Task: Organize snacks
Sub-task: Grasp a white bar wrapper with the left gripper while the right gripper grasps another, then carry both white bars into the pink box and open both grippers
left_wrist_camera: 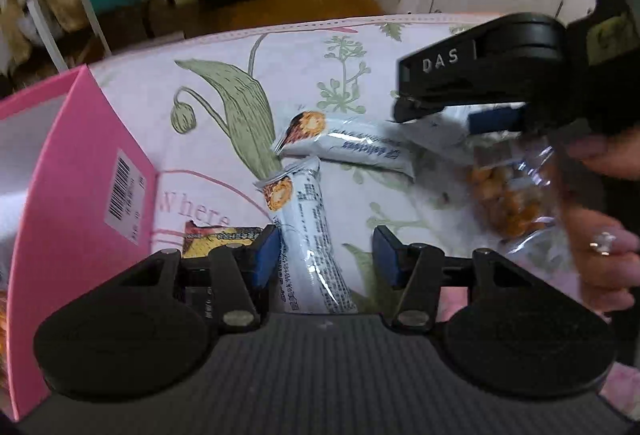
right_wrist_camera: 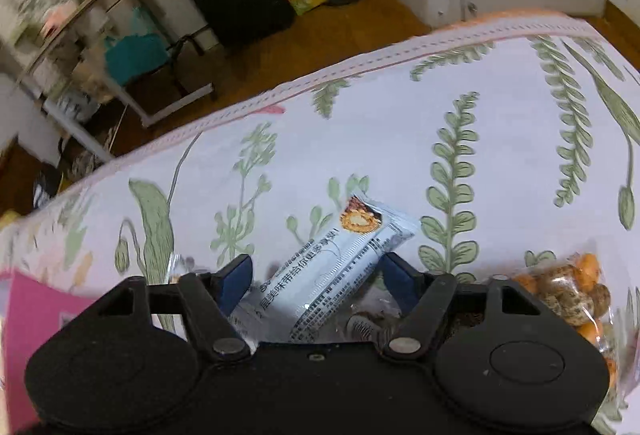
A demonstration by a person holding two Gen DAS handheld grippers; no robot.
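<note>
White snack bar (left_wrist_camera: 316, 243) lies lengthwise between the spread left claw (left_wrist_camera: 326, 255), touching one pad; right claw (right_wrist_camera: 316, 279), also spread, straddles another bar (right_wrist_camera: 340, 267).

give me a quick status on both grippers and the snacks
Left gripper open over a white snack bar. Right gripper open astride another bar. Pink box left, unobstructed.

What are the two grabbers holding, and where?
Nothing yet. The left gripper straddles one white snack bar, jaws open; the right gripper straddles another white bar, apparently not pinching it.
</note>
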